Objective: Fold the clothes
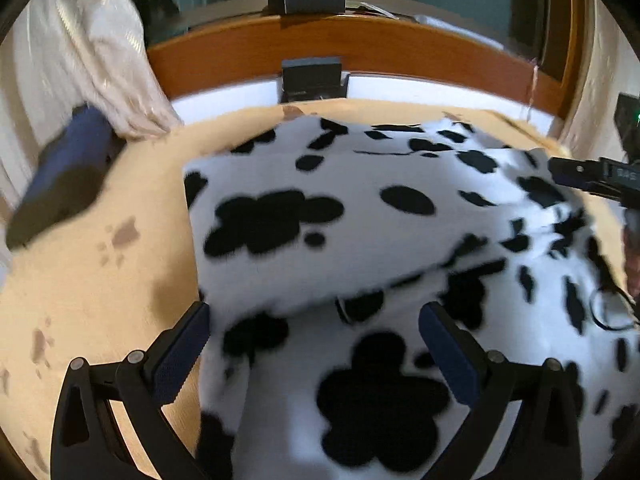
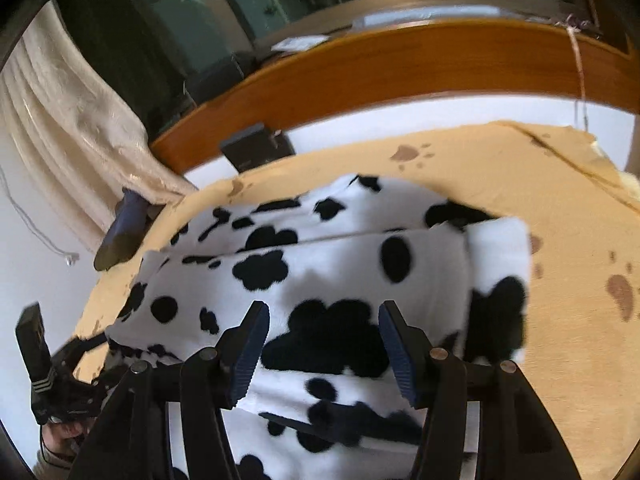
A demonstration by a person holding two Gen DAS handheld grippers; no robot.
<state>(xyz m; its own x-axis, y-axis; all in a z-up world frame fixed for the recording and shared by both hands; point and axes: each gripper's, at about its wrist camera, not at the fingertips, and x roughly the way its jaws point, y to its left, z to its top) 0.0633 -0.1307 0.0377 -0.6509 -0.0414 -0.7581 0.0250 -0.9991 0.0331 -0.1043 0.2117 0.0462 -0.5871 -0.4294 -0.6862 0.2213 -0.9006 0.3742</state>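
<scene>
A white fleece garment with black cow spots [image 1: 320, 216] lies folded on a tan blanket with paw prints [image 1: 100, 280]; a folded layer rests on top of the lower part. My left gripper [image 1: 316, 332] hovers over its near edge, jaws wide apart with nothing pressed between the pads. In the right wrist view the same garment [image 2: 340, 264] lies in a folded stack. Above it, my right gripper [image 2: 324, 340] stands open with no cloth pinched. The right gripper [image 1: 592, 176] also shows at the left wrist view's right edge. The left gripper [image 2: 60, 380], held by a hand, sits at the lower left.
A wooden bed frame [image 1: 360, 48] curves along the back, with a small black box [image 1: 312, 80] before it. A cream curtain [image 1: 92, 48] hangs at the left above a dark blue object [image 1: 64, 176]. Bare tan blanket [image 2: 560, 240] spreads to the garment's right.
</scene>
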